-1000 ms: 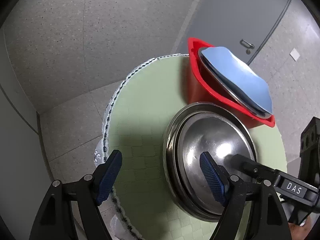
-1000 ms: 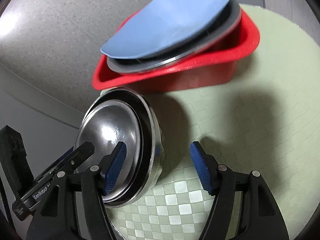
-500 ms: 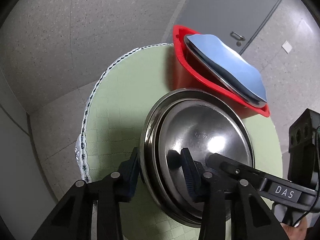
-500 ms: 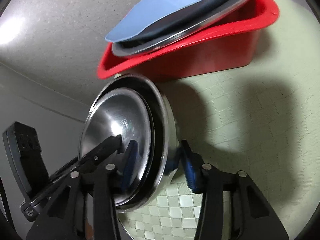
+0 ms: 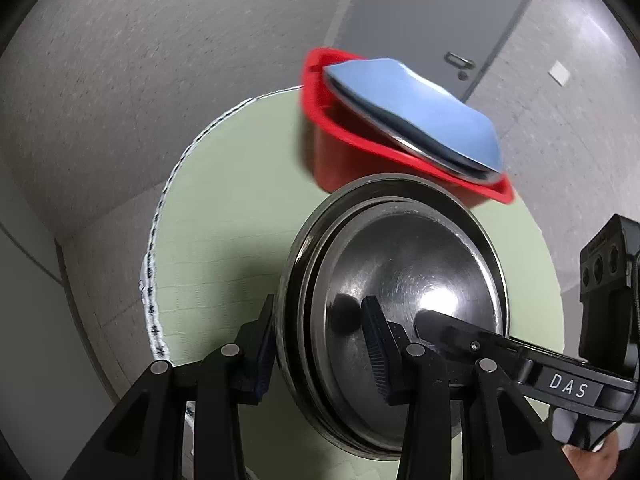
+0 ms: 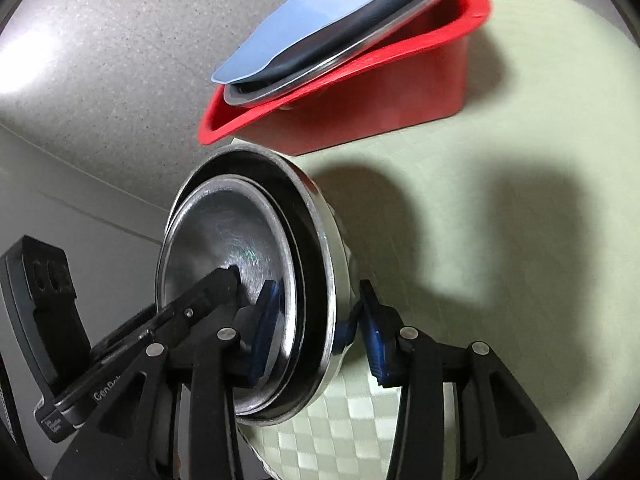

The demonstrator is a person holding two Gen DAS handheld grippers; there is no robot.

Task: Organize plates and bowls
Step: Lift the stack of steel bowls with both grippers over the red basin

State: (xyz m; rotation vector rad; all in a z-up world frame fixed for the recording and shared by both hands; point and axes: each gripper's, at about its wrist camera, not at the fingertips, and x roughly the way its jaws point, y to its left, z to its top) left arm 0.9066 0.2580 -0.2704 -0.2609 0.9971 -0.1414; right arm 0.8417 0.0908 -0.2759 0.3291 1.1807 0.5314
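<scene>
Now both claws (image 5: 320, 344) (image 6: 316, 330) have clamped the steel bowls (image 5: 408, 280).

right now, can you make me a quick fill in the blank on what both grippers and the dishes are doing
1. Both grippers clamp the rim of the nested ____ bowls.
2. The left gripper and right gripper each have one finger ____ the bowls and one outside.
3. The blue plate rests on top of the ____ tub.

Missing words: steel; inside; red
</scene>
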